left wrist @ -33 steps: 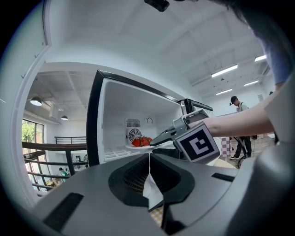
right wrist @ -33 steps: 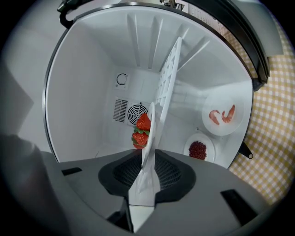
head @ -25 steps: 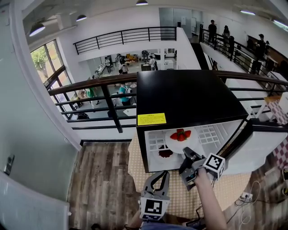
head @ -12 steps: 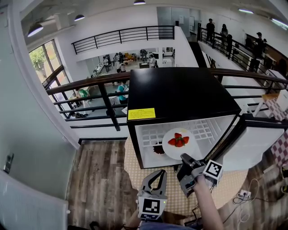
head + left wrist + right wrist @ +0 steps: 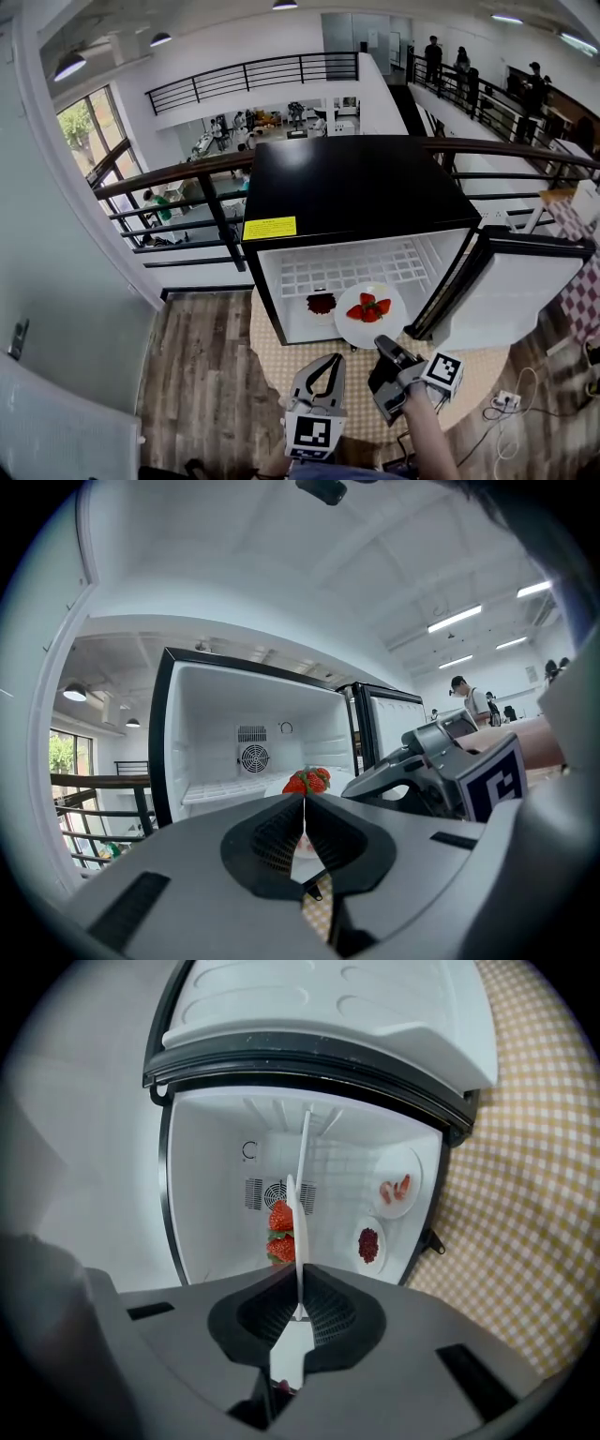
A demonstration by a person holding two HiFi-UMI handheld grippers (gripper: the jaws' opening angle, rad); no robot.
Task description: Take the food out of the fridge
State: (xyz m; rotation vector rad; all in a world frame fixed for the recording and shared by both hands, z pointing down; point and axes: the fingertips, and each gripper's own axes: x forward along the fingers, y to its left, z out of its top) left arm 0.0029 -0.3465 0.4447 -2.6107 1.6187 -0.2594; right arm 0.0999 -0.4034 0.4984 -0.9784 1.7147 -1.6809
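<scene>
A white plate of strawberries (image 5: 370, 312) hangs just outside the open mini fridge (image 5: 356, 187), in front of its lower opening. My right gripper (image 5: 386, 349) is shut on the plate's near rim. In the right gripper view the plate (image 5: 303, 1176) shows edge-on between the jaws, with the strawberries (image 5: 279, 1232) beside it. A small dish of dark red food (image 5: 321, 303) stays inside at the fridge's front edge. A plate of pinkish food (image 5: 397, 1188) lies deeper inside. My left gripper (image 5: 330, 360) is shut and empty, left of the right one and short of the fridge.
The fridge door (image 5: 506, 291) stands swung open to the right. The fridge sits on a table with a yellow checked cloth (image 5: 272, 361). A dark railing (image 5: 187, 178) runs behind it, and wooden floor (image 5: 202, 375) lies to the left.
The strawberry plate has come out of the fridge toward me, held by the right gripper. Both grippers have drawn back from the fridge. The dark red dish stayed inside.
</scene>
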